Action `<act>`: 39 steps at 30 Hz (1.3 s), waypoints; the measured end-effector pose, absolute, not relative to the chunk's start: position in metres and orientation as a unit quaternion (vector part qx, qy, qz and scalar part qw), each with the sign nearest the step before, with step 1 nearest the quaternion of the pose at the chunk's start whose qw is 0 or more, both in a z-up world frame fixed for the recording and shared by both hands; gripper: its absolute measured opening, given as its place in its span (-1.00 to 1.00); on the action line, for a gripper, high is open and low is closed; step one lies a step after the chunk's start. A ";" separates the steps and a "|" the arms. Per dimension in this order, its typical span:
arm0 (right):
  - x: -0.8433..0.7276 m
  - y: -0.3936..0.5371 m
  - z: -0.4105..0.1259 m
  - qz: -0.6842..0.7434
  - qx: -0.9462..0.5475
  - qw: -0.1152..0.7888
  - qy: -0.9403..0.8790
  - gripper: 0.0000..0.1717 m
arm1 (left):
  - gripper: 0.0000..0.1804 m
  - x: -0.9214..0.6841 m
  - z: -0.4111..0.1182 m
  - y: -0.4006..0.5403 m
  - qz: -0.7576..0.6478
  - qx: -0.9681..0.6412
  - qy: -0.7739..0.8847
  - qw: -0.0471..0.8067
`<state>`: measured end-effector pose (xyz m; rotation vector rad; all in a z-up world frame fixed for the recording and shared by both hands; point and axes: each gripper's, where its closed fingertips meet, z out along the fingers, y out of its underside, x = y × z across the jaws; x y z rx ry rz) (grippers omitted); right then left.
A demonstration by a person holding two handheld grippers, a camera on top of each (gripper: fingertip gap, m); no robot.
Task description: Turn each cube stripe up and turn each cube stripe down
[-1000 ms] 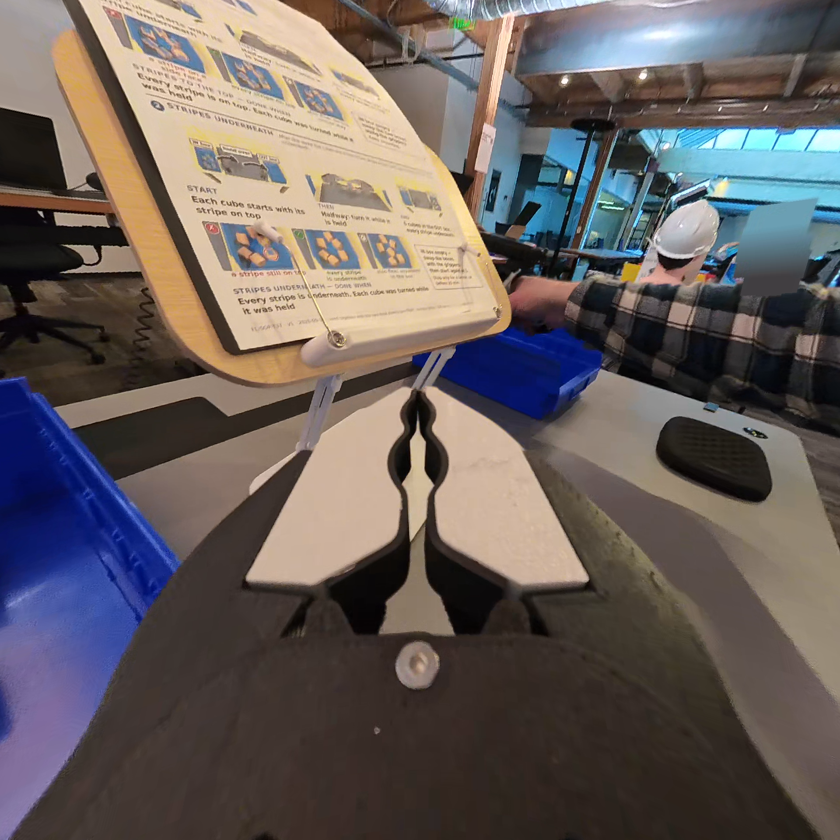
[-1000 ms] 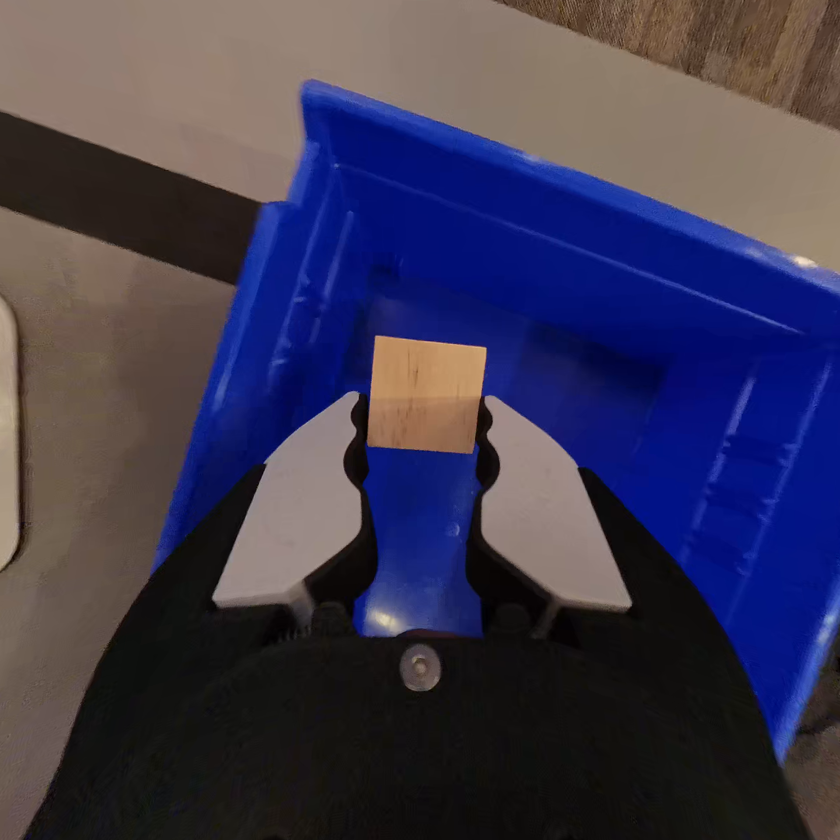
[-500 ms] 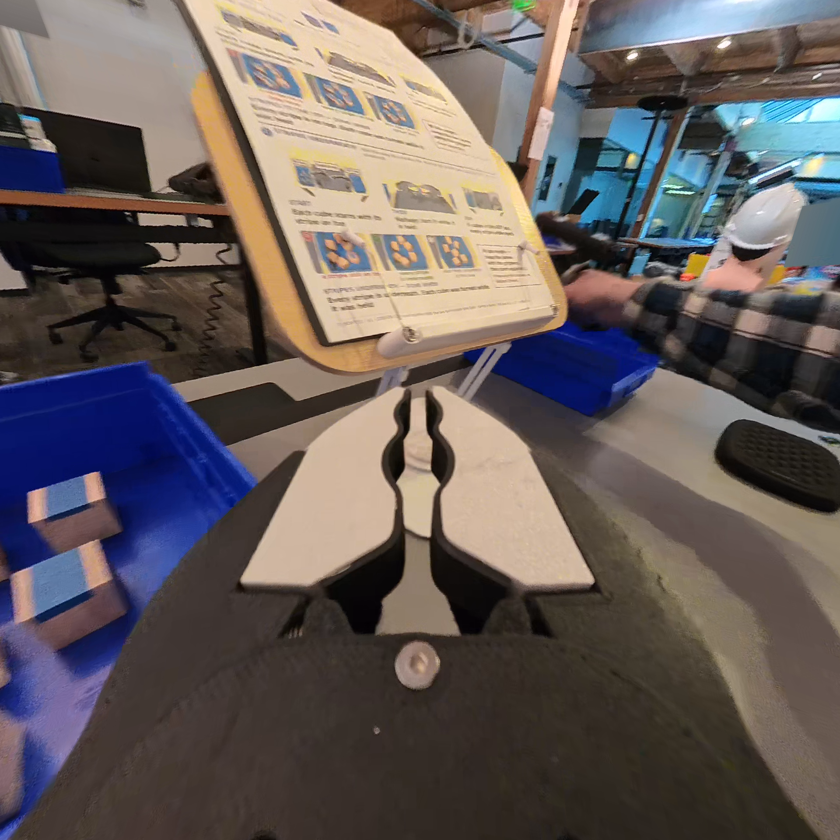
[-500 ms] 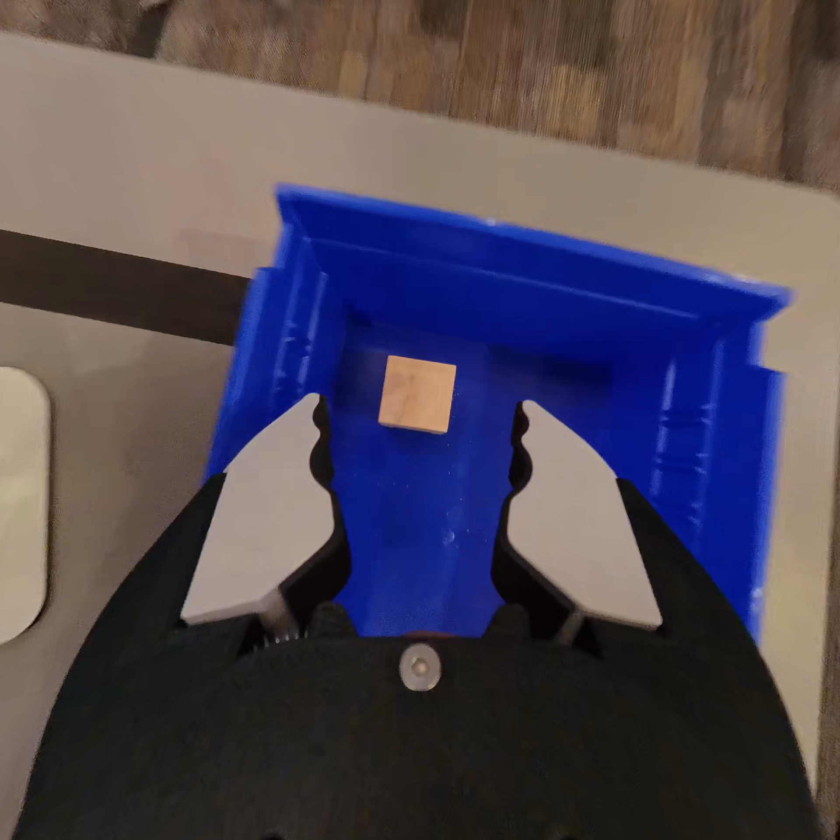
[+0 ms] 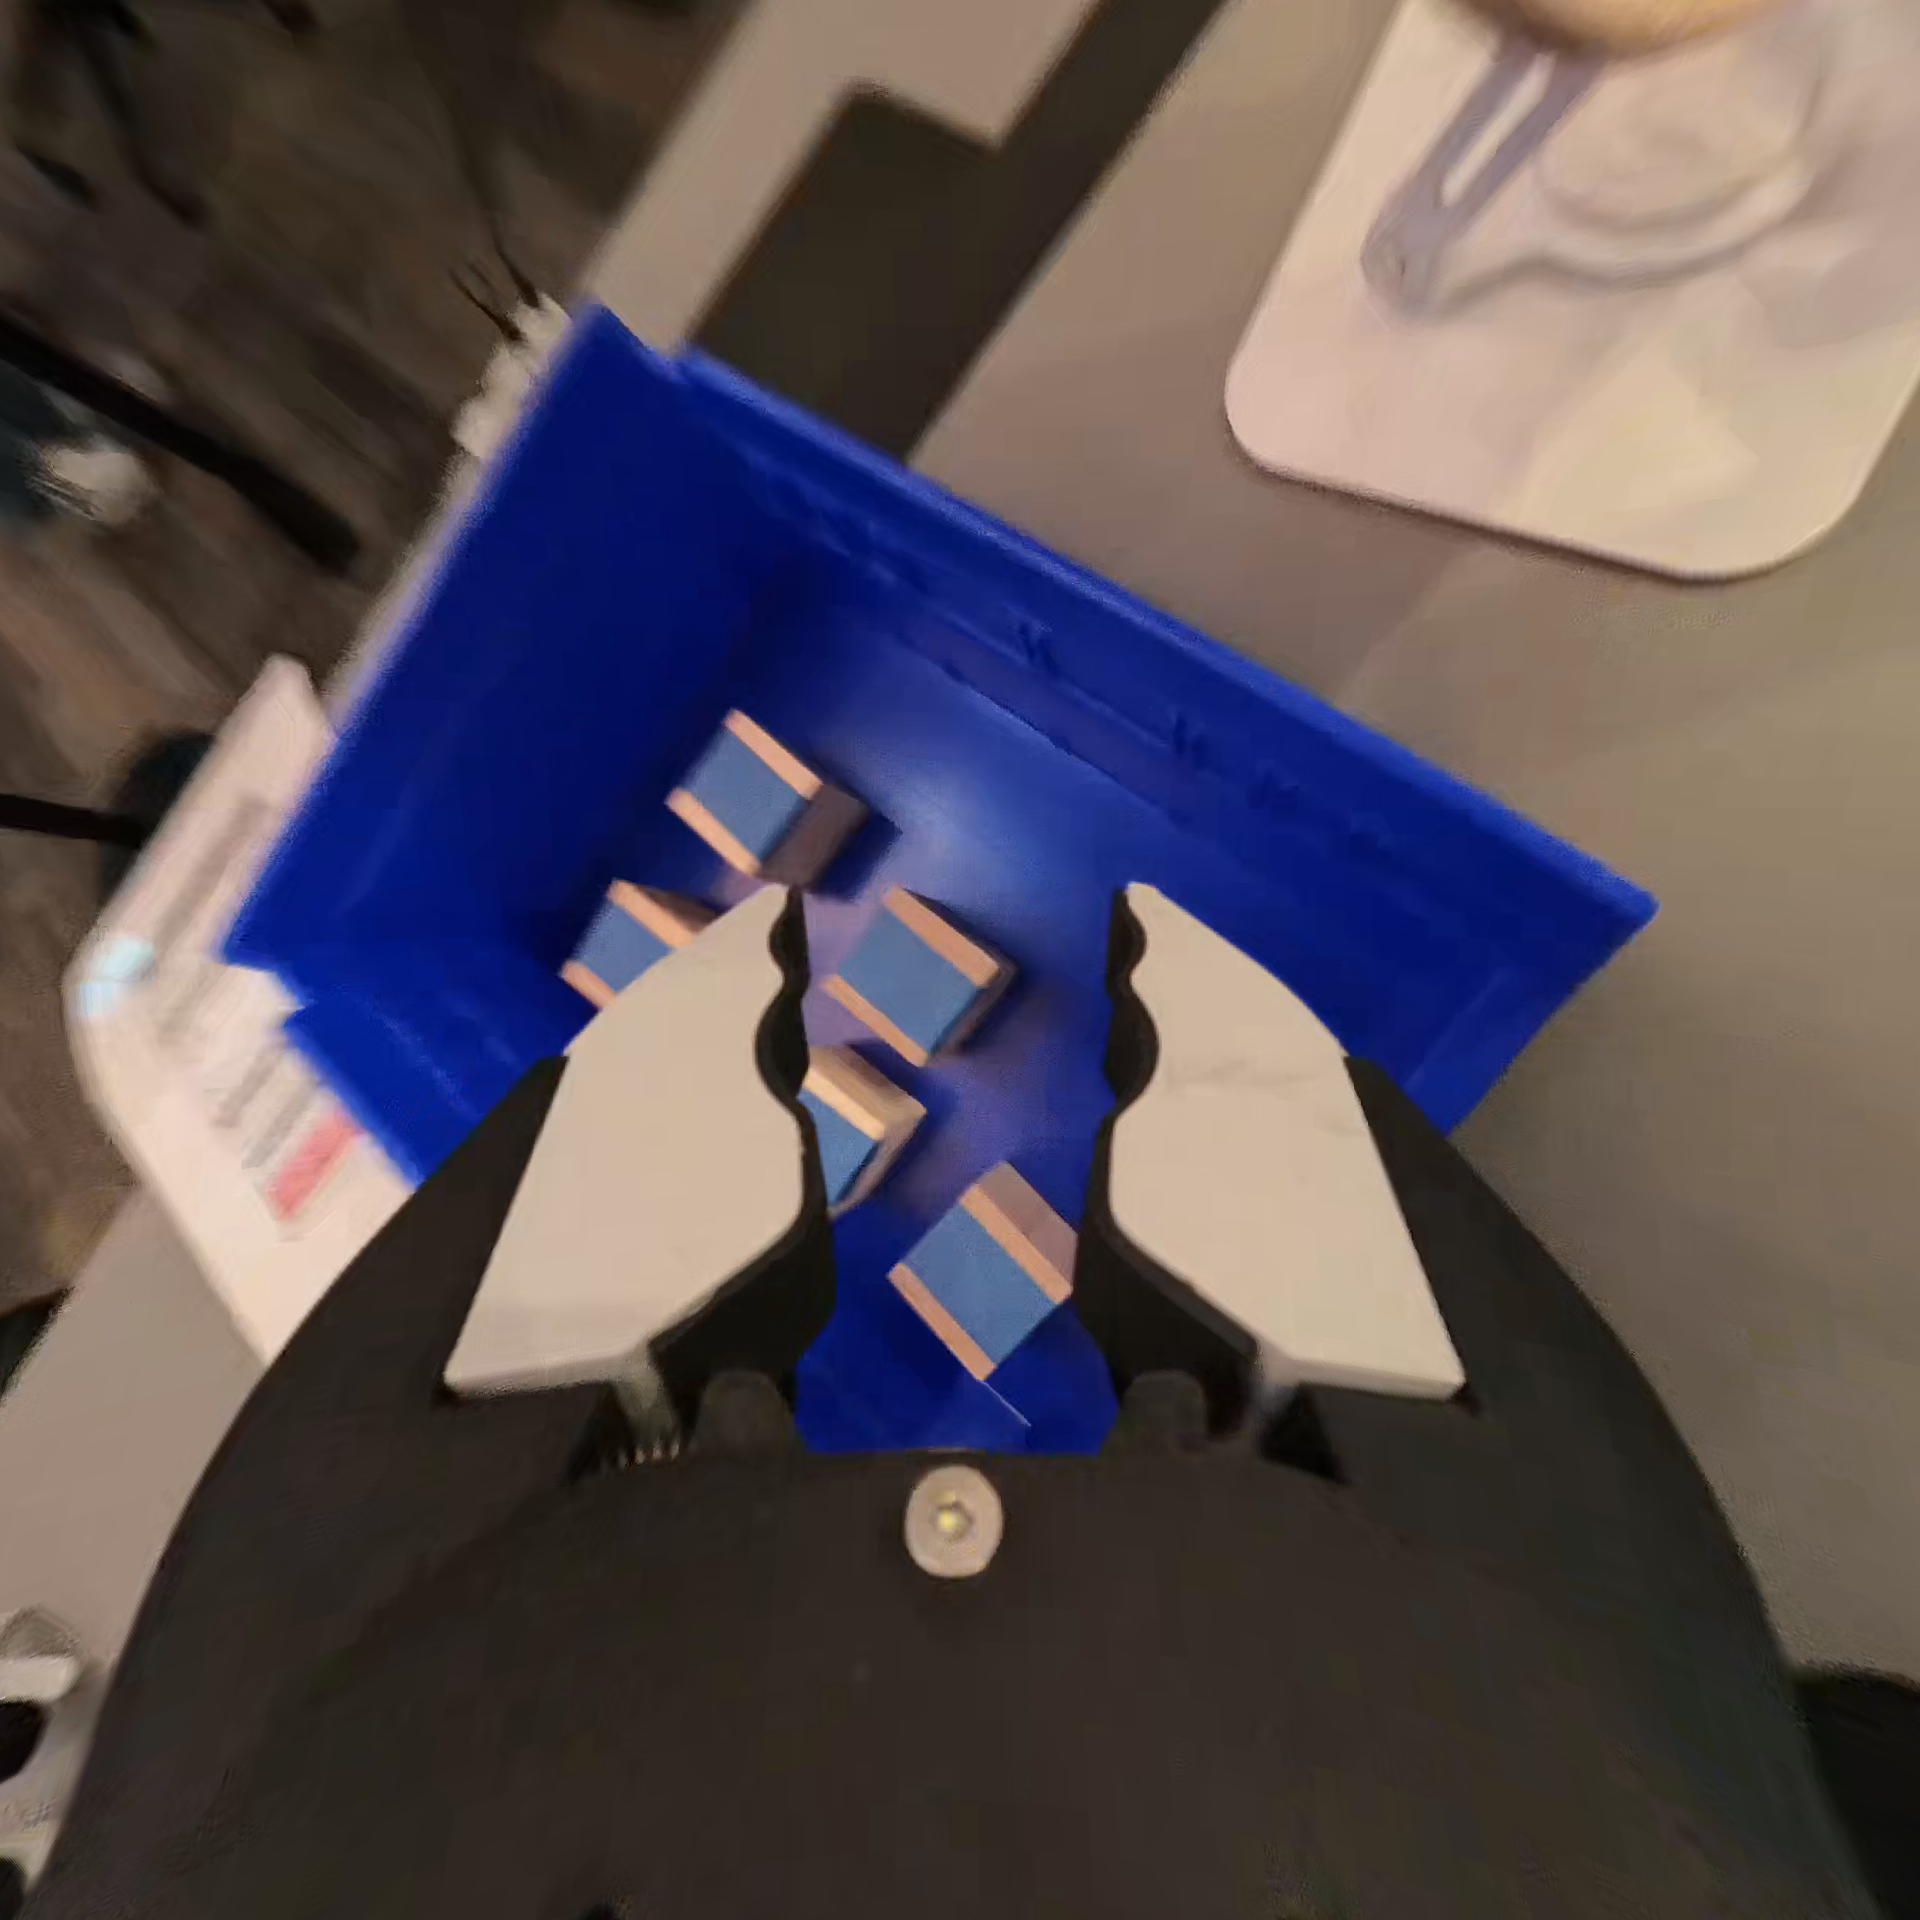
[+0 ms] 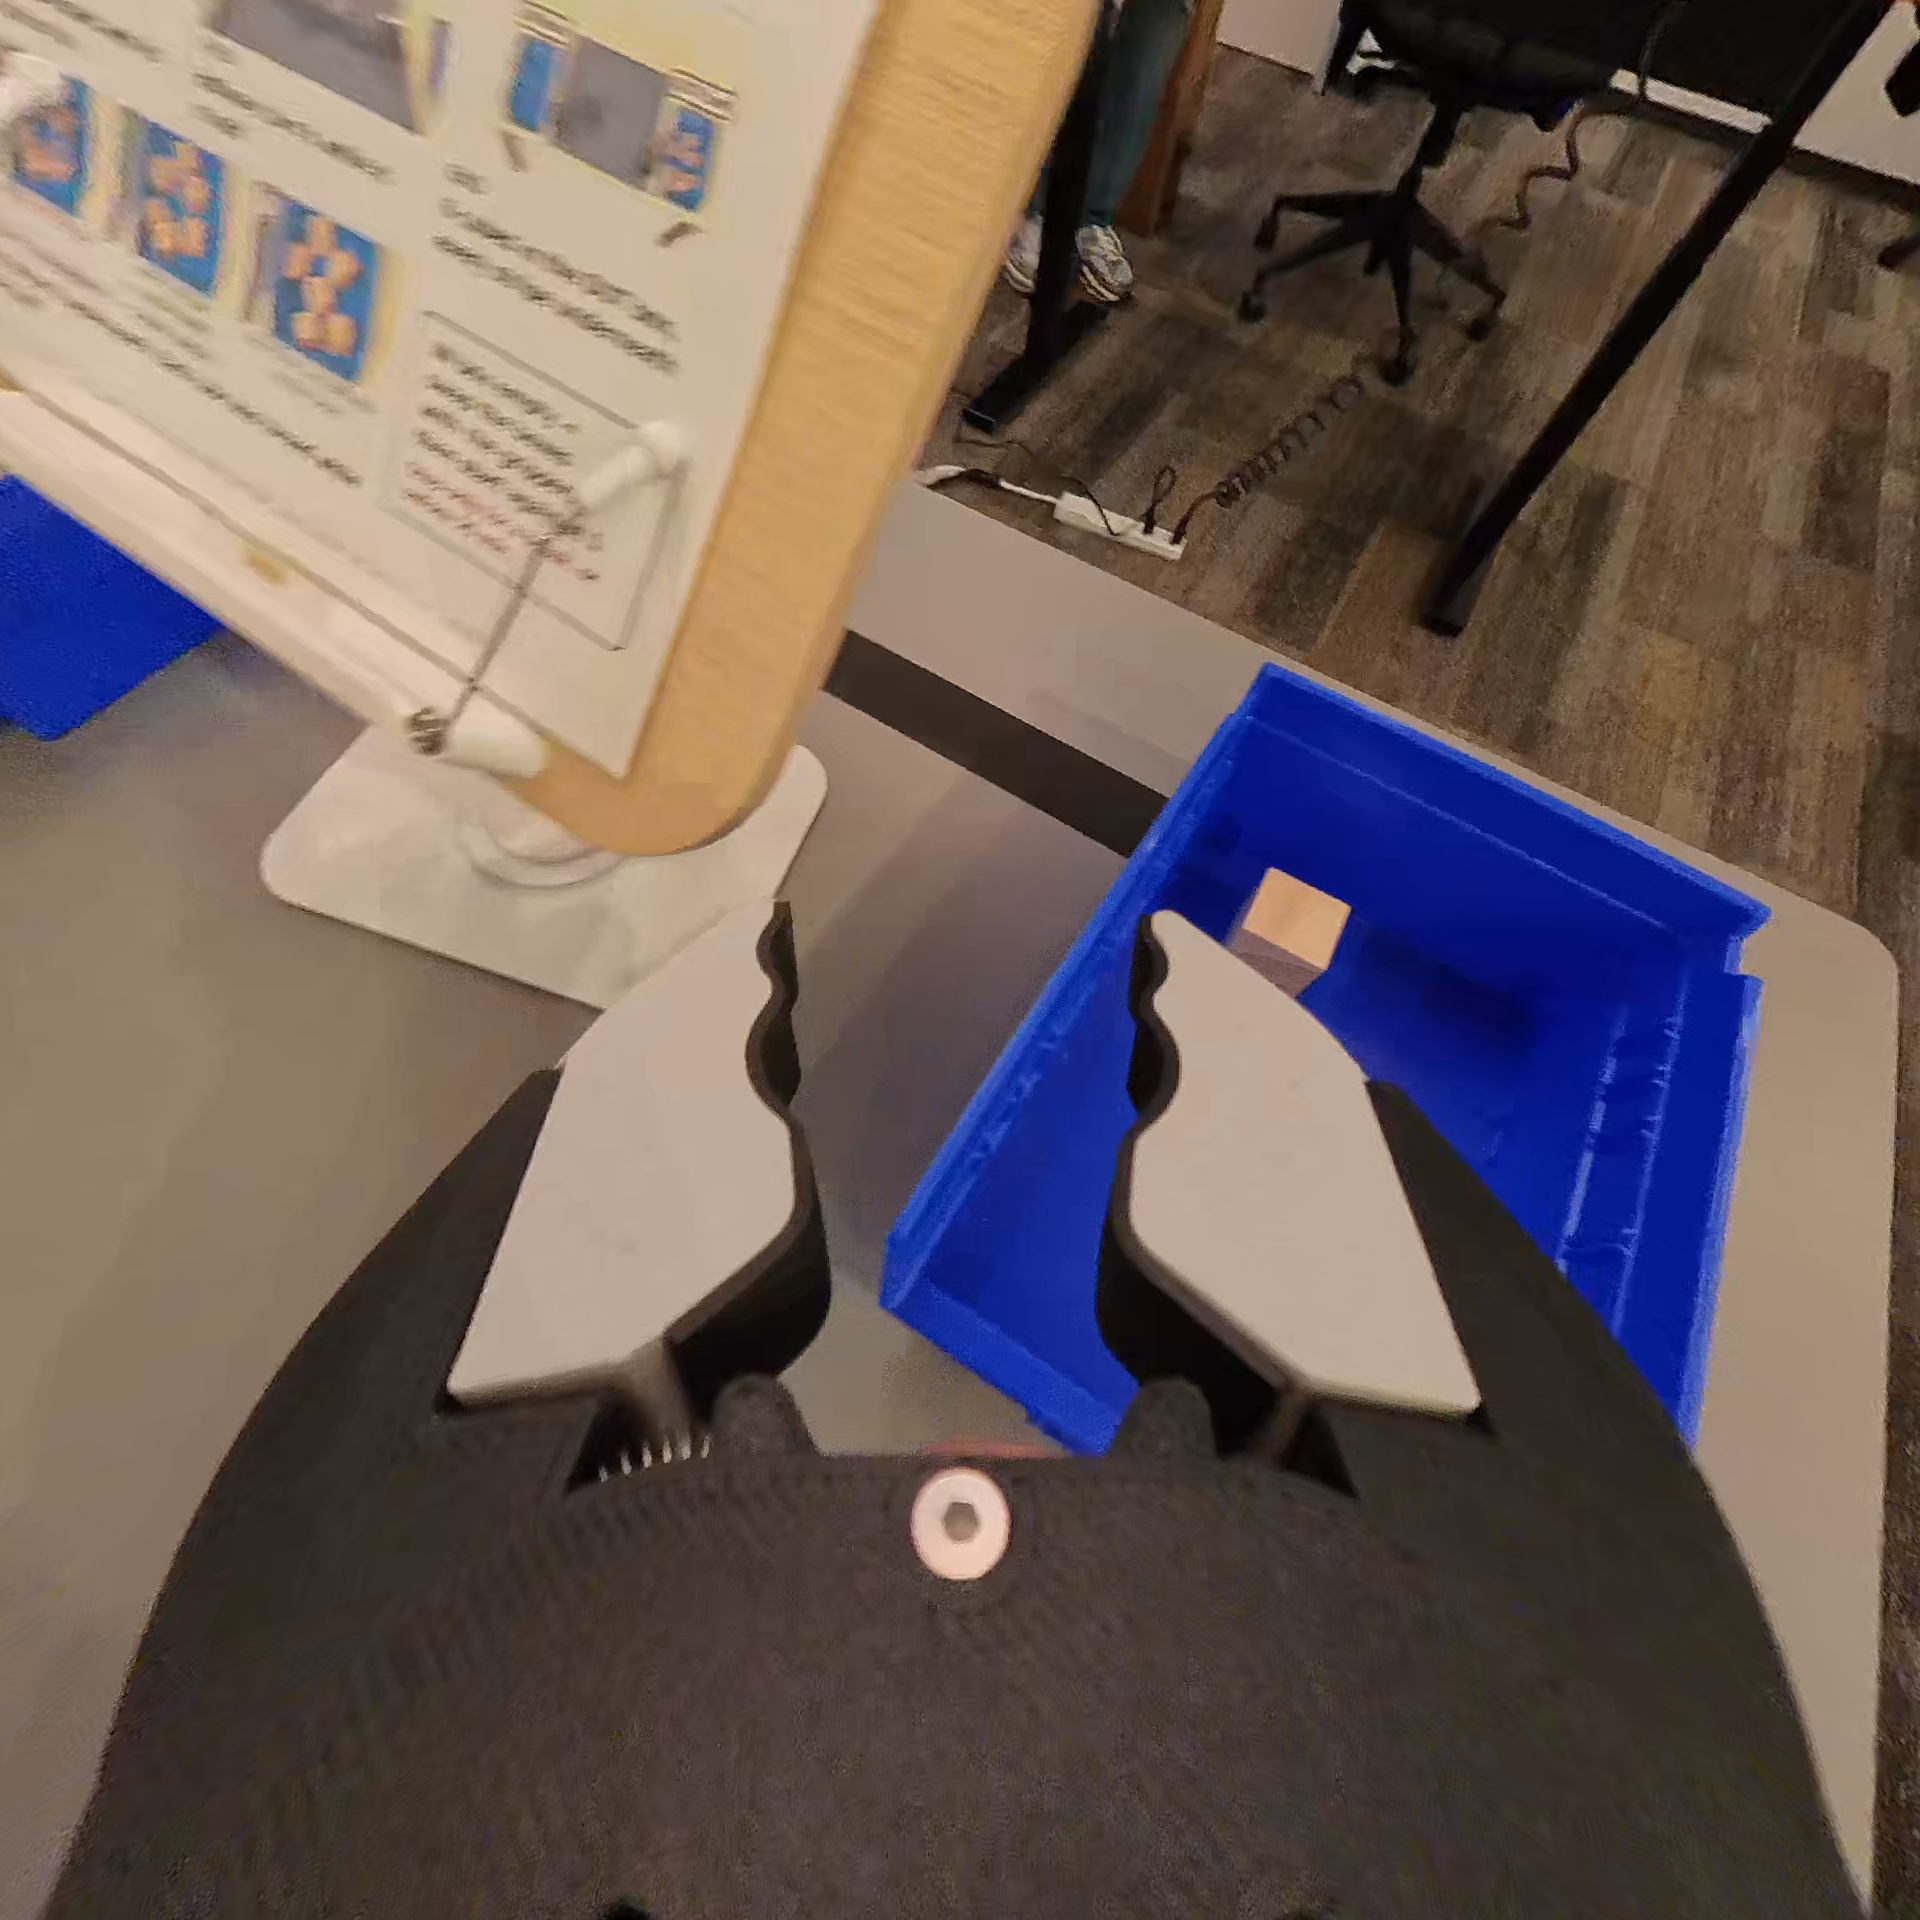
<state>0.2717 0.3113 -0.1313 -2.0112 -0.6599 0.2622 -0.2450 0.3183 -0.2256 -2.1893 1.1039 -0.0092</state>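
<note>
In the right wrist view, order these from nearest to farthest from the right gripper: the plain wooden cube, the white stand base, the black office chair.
1. Plain wooden cube: just right of the open right gripper, inside the blue bin.
2. White stand base: left, on the table.
3. Black office chair: far, on the floor.

My two sets of tongs: black bodies, pale grey fingers.

On my left tongs (image 5: 954, 914) and right tongs (image 6: 964, 925) I see the same build: a broad, matt black, textured housing that fans toward the camera, two flat light-grey fingers (image 5: 644, 1132) tapering to points, black wavy-edged pads along their inner sides, and one silver socket-head screw (image 6: 958, 1523) at the centre. A small coil spring (image 6: 655, 1449) shows beside the right set's left finger root.
</note>
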 end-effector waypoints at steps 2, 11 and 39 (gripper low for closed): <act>0.263 0.297 -0.131 0.115 -0.818 0.485 -0.287 -0.29 | -0.38 -0.252 -0.253 0.320 0.022 -0.845 0.460 0.271; 0.250 0.277 -0.138 0.135 -0.809 0.471 -0.325 -0.30 | -0.27 -0.274 -0.309 0.337 0.041 -0.802 0.576 0.150; -0.027 0.144 -0.088 0.692 -0.543 0.321 -0.350 -0.13 | -0.48 -0.030 -0.075 0.133 -0.074 -0.452 0.627 0.631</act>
